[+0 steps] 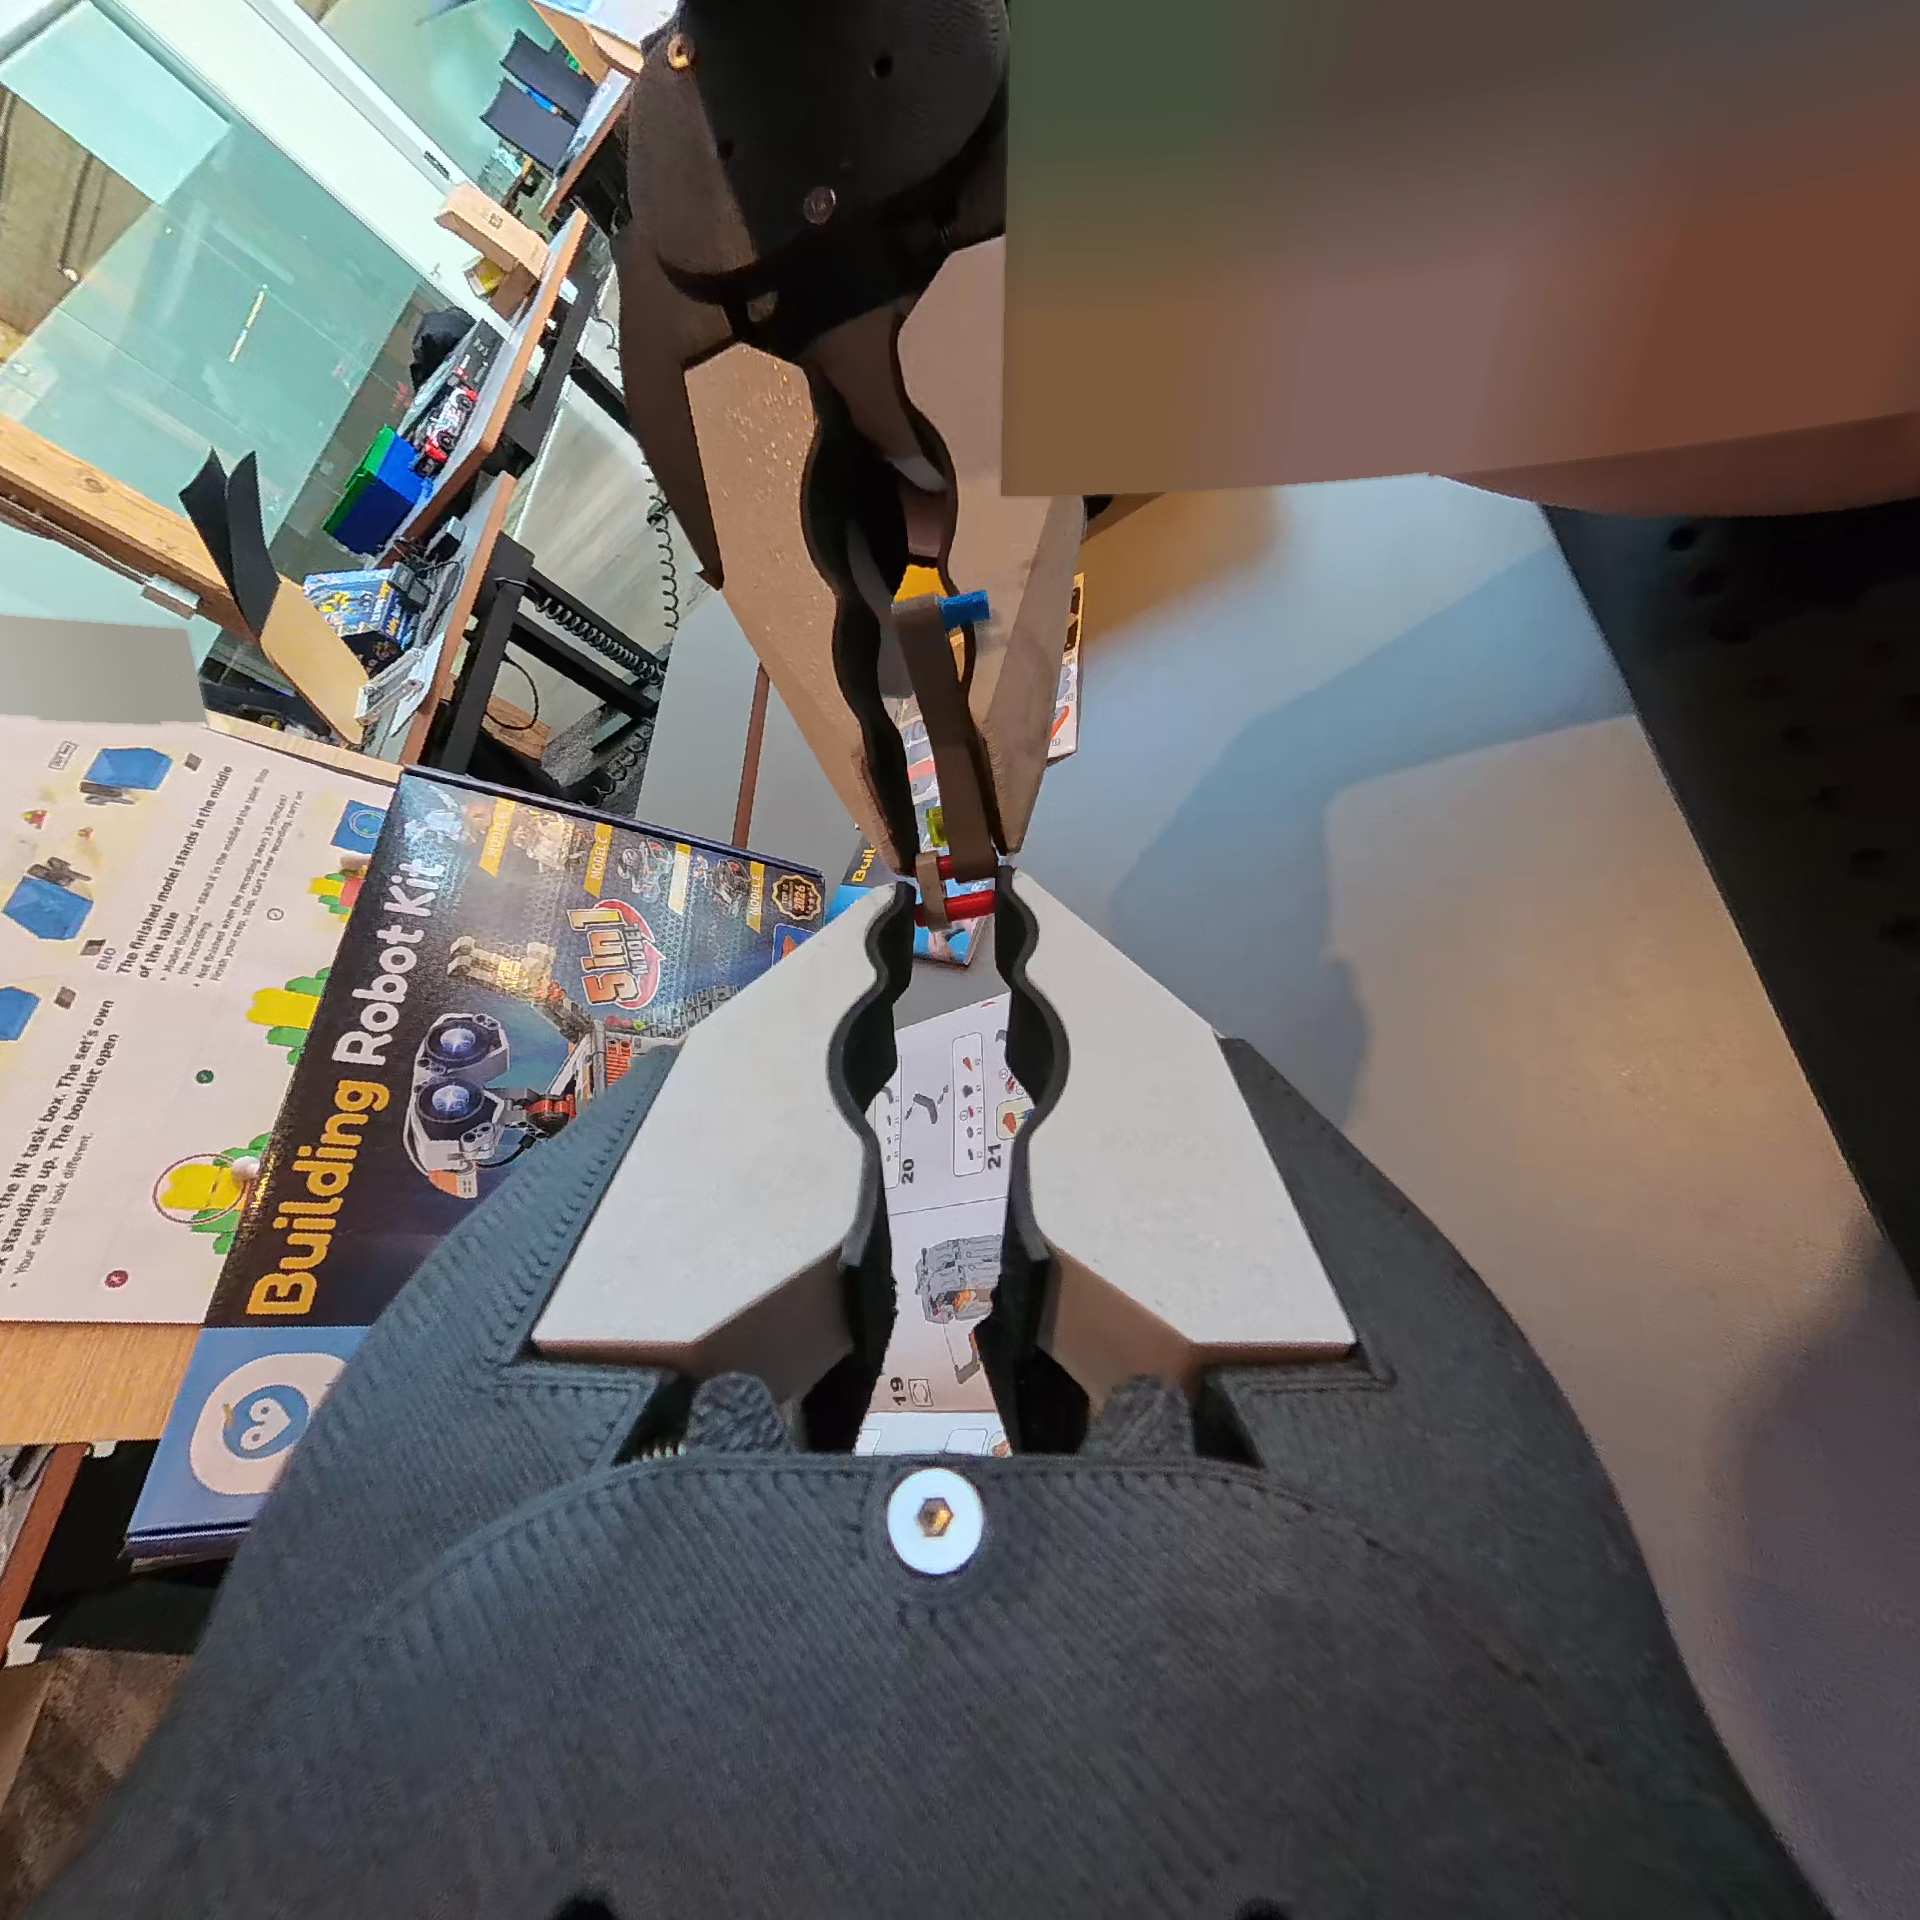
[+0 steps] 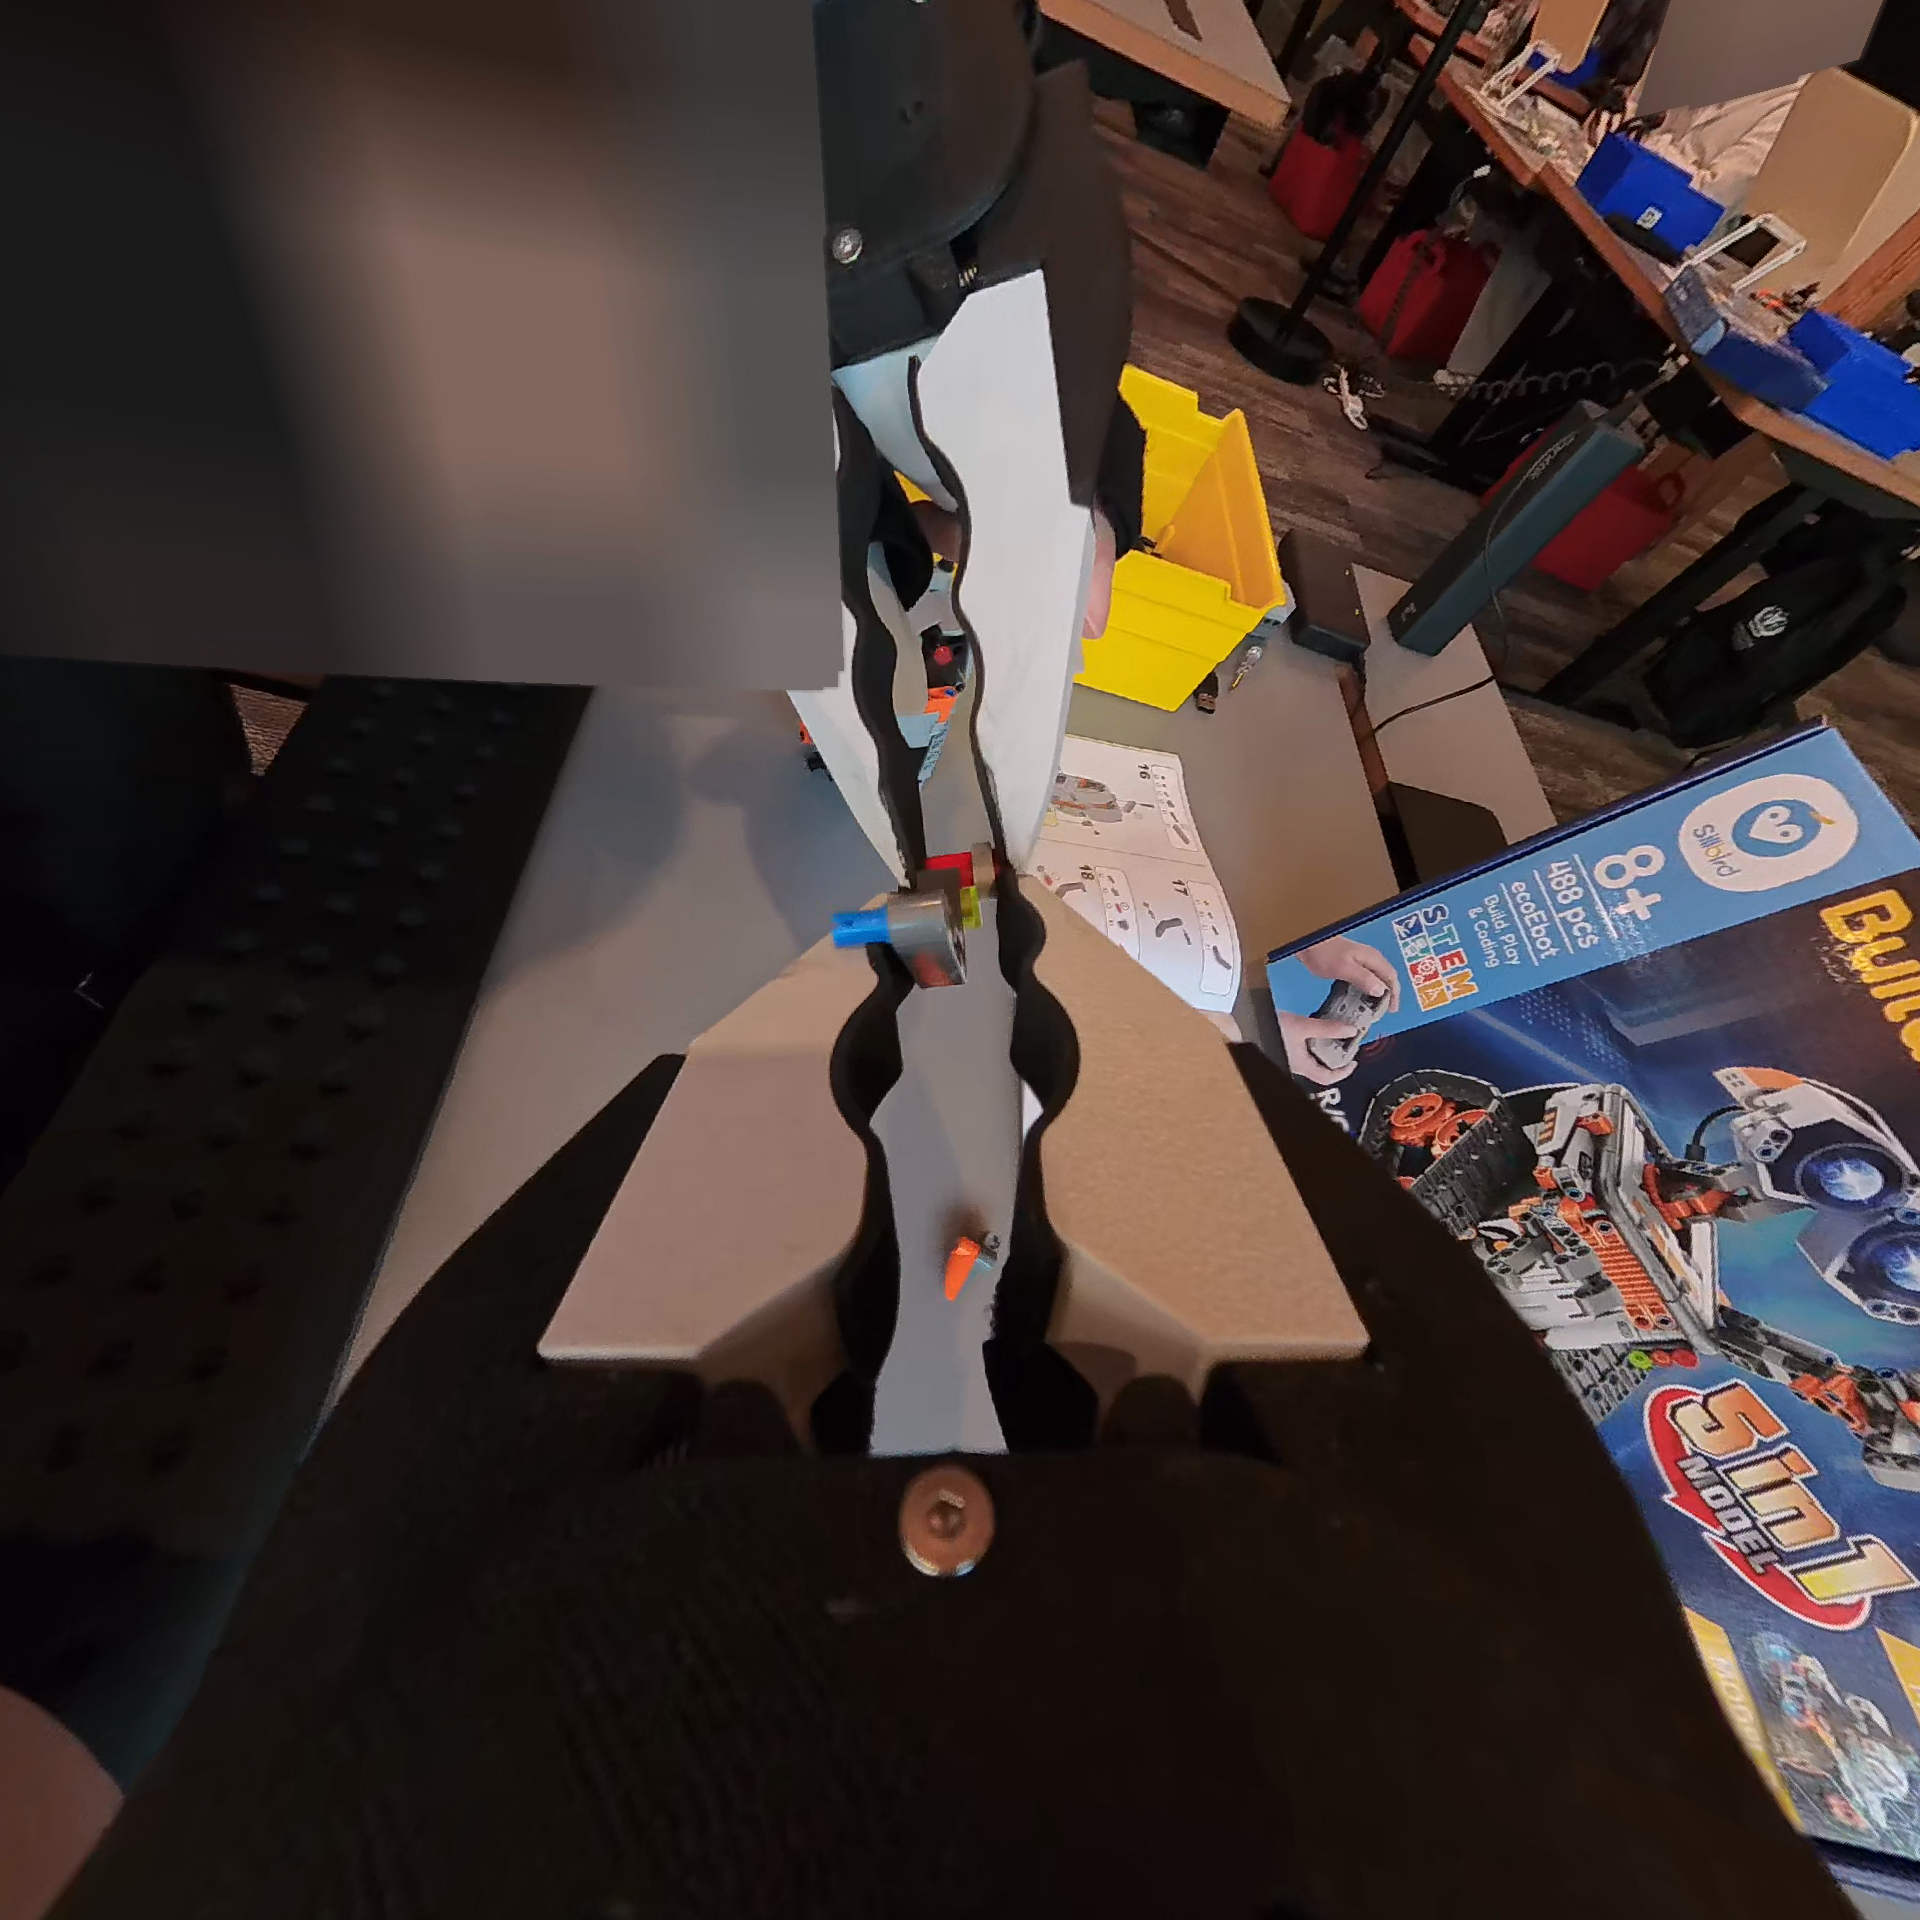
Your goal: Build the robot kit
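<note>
The grey beam, long, flat, with a blue pin at its far end, is hanging above the pale matte table, clamped by the right gripper. The left gripper is pinching its red pin. A glossy kit box is lying left.

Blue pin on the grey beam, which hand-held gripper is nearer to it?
Right. The right hand-held gripper clamps the grey beam beside the blue pin; the left hand-held gripper pinches the red pin at the beam's other end.
</note>
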A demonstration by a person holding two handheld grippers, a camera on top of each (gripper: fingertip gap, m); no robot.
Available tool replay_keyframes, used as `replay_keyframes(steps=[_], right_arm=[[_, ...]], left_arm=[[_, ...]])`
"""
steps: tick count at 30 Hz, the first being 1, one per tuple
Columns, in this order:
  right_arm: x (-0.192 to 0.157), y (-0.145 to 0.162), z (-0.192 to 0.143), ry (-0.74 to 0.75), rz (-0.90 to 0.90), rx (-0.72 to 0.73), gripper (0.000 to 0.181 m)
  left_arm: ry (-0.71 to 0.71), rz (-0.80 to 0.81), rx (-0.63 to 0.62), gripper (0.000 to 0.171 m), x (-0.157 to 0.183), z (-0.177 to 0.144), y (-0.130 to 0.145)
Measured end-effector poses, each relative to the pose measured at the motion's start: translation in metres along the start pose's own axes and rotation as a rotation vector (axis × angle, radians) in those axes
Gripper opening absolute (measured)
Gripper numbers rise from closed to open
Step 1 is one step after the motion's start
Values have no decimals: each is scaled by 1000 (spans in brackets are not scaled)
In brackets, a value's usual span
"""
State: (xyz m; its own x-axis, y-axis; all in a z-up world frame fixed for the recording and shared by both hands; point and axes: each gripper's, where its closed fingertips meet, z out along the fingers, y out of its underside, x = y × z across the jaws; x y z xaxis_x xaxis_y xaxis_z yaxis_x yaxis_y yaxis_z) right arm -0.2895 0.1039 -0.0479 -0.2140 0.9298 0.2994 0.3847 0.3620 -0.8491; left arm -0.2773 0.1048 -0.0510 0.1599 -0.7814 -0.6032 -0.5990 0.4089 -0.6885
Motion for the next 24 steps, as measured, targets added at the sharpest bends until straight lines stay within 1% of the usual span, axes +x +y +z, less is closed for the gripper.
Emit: replay_keyframes(steps=[5,8,24], right_arm=[[-2,0,1,-16,0,-1,18],[0,-1,1,6,-20,0,15],[-1,-2,2,11,-46,-10,15]], left_arm=[[4,3,-9,14,1,0,2],[1,-9,-4,14,0,-1,1],[30,-13,-6,13,1,-2,1]])
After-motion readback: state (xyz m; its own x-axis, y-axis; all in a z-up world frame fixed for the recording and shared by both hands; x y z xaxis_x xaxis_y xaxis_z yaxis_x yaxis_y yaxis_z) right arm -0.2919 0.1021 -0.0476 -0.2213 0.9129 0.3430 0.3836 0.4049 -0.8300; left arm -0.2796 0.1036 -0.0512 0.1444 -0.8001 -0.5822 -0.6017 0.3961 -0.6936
